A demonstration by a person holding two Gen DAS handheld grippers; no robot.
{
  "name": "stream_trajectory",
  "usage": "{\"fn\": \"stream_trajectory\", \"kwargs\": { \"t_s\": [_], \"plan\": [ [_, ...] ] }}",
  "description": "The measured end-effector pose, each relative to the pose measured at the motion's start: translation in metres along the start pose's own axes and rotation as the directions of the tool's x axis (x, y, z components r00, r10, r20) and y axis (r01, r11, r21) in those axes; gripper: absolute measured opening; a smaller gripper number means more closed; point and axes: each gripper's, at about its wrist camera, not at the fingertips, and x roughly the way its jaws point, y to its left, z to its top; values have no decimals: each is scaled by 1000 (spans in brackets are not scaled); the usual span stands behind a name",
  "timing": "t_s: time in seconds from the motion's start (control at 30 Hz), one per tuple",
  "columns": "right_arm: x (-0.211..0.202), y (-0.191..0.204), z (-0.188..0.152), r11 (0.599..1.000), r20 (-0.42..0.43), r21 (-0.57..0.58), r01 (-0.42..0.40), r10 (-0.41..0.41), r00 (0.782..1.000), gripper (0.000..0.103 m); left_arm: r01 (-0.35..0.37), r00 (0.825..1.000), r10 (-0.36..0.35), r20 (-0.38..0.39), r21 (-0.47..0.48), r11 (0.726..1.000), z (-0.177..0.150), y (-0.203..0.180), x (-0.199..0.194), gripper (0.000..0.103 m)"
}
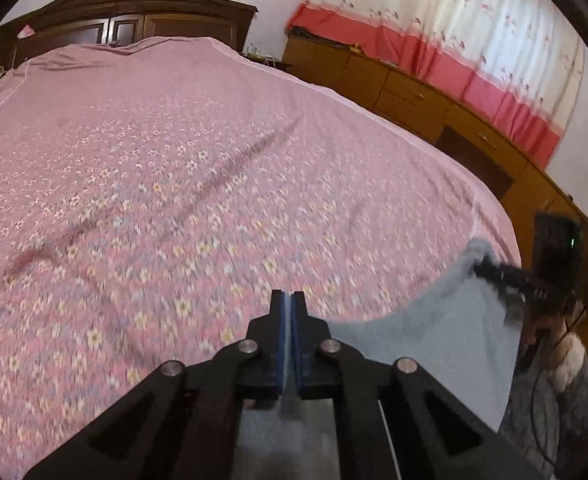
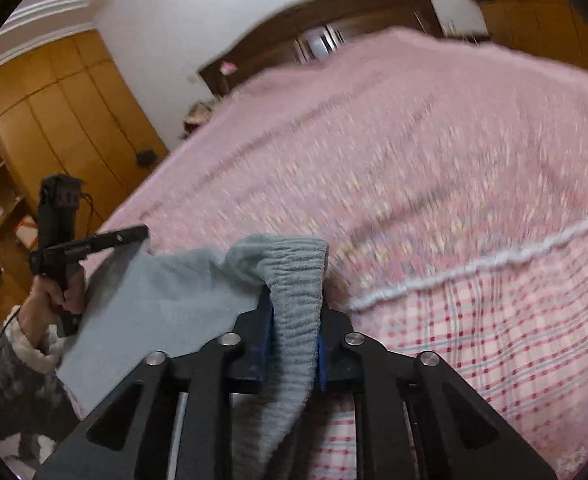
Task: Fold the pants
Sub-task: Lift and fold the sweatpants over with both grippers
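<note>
Light grey-blue pants (image 1: 434,344) hang stretched between my two grippers over the near edge of the pink flowered bed (image 1: 173,160). My left gripper (image 1: 291,296) has its blue pads pressed together on a thin edge of the cloth, which shows below the pads. In the right wrist view my right gripper (image 2: 294,296) is shut on the ribbed waistband (image 2: 294,272), which bunches over its fingers and hangs down. The flat cloth of the pants (image 2: 153,300) runs left to the left gripper (image 2: 141,234). In the left wrist view the right gripper (image 1: 480,266) grips the far corner.
A dark wooden headboard (image 1: 125,12) stands at the bed's far end. Low wooden cabinets (image 1: 414,92) under a pink-and-white curtain (image 1: 454,40) line one side, and a tall wooden wardrobe (image 2: 61,120) lines the other. A person's hand (image 2: 53,292) in a fleece cuff holds the left gripper.
</note>
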Motion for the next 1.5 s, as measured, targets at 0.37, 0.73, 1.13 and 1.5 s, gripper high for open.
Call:
{"fn": "stream_trajectory", "kwargs": {
  "t_s": [0.37,0.73,1.13,1.5],
  "plan": [
    [-104,-34,-58,942,282,320,-100,6,959,56,-49,997,53,-47,81,995,3,-14,-24,26],
    [-109,-9,-104,895,384,334,-295,156,910,14,58,997,-32,-69,426,903,-33,-240,-2,64],
    [-51,-8,-98,885,284,410,-222,107,953,0,-51,987,97,-132,316,947,-65,-199,4,58],
    [15,168,-43,936,119,-8,-351,349,929,5,-191,975,185,-126,-41,981,-151,-16,-156,58]
  ]
}}
